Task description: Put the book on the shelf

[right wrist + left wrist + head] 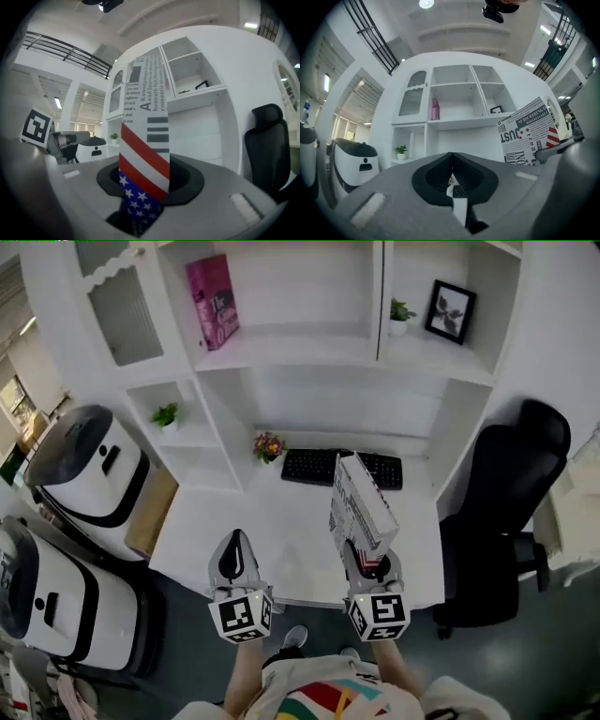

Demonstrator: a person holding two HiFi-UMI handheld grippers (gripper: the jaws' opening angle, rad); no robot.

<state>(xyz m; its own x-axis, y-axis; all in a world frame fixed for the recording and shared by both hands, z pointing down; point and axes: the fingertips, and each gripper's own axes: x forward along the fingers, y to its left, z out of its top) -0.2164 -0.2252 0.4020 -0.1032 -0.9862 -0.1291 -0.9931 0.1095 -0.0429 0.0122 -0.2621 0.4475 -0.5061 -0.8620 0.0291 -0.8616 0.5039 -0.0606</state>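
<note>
Nearest, the right gripper (361,557), its jaws closed on the lower end of the book (361,504); the book stands upright out of them, its narrow flag-patterned edge toward the gripper's camera, its printed cover leaning over the table (244,521); level with it and to its left, the left gripper (237,542), jaws drawn together with nothing between them; both hang above the table's near edge; ahead of the right jaws, past the book, a black keyboard (342,468); ahead of the left jaws, a small pot of flowers (269,445); farther ahead and above, the white shelf (291,345), with a pink book (213,302) upright in the bay ahead of the left jaws, and a small plant (400,313) and a framed picture (451,311) in the bay ahead and right of the right jaws; right of the right jaws, a black chair (511,512).
</note>
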